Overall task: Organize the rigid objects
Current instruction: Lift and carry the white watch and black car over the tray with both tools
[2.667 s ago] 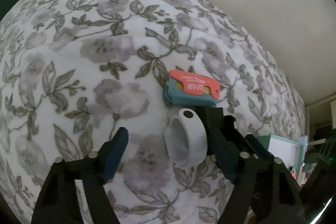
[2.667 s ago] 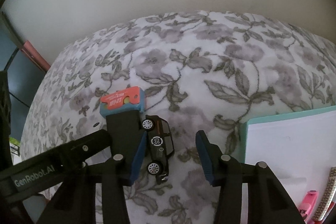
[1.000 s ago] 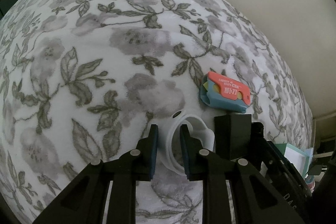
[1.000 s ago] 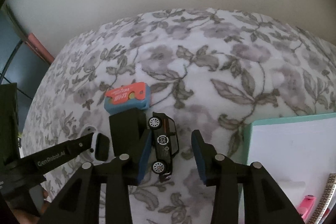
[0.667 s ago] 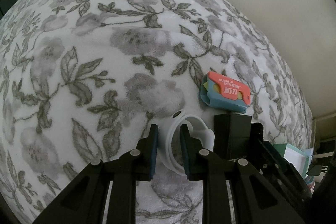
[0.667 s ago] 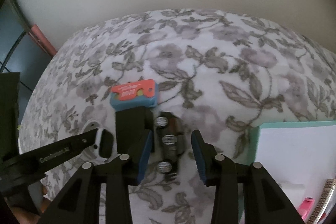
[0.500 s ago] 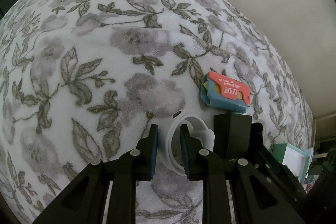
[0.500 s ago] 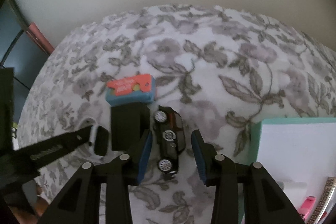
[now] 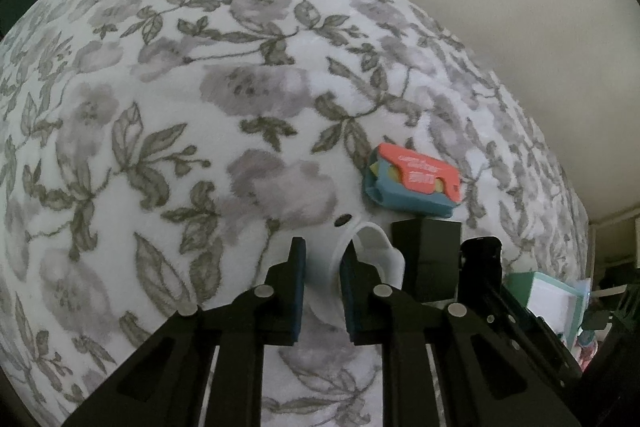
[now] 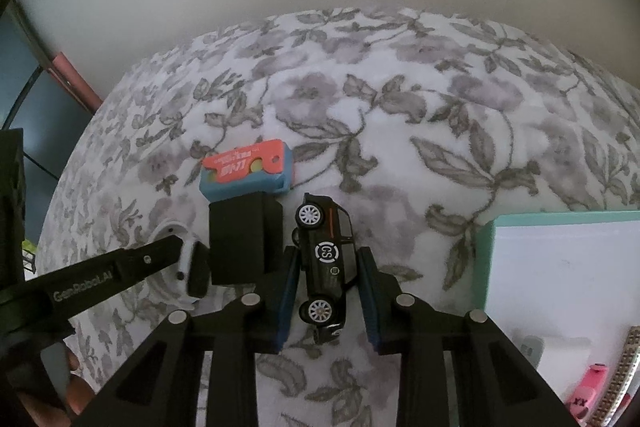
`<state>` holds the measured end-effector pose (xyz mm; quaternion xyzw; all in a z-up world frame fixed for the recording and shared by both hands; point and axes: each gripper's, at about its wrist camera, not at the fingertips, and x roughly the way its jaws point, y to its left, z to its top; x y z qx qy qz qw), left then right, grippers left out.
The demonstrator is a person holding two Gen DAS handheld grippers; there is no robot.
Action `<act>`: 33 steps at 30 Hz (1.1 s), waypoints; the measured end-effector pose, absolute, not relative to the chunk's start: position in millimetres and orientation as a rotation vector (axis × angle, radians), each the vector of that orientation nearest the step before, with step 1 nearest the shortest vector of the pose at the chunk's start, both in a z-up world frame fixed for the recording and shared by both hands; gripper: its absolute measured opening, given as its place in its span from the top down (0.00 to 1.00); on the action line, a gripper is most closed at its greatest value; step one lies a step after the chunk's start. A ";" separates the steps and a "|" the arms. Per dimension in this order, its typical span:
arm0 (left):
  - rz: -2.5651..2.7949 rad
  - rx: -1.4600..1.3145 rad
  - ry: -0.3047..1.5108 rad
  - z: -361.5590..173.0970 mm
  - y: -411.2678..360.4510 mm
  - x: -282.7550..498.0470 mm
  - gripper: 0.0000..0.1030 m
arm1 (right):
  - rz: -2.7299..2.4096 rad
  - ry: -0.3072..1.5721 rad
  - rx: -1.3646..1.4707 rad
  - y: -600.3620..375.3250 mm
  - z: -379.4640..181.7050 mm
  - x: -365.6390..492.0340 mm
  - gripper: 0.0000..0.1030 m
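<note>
A white plastic ring [image 9: 368, 239] stands on edge on the flowered blanket. My left gripper [image 9: 323, 247] is shut on its near wall, one finger inside the ring and one outside. The right wrist view shows the same ring [image 10: 182, 259] beside the left gripper's finger [image 10: 196, 275]. A black toy car [image 10: 326, 251] lies on its side between the fingers of my right gripper [image 10: 327, 253]. Those jaws are closing, and both blue pads rest against the car. The right gripper's finger [image 9: 480, 259] shows past the ring.
A black box [image 10: 244, 239] sits between ring and car, with an orange and blue packet [image 10: 248, 171] just behind it. A teal-rimmed tray [image 10: 492, 267] on the right holds a pink item [image 10: 586, 393] and a beaded strip. A hand [image 10: 76, 391] grips the left tool.
The right jaws have narrowed onto the toy car, which has turned straighter between them. The left fingers have squeezed a little tighter on the ring's wall. Neither hand has shifted.
</note>
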<state>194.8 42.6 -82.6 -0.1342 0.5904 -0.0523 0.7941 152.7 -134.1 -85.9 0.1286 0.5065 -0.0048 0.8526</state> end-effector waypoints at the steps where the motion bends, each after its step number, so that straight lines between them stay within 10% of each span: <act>1: -0.117 -0.286 1.265 -80.7 41.6 194.1 0.84 | -0.011 1.062 0.273 -135.1 -83.5 151.4 0.70; 33: -0.470 -0.102 1.130 -2.9 -88.5 148.6 0.84 | -0.337 1.008 0.512 -274.2 -25.2 46.5 0.70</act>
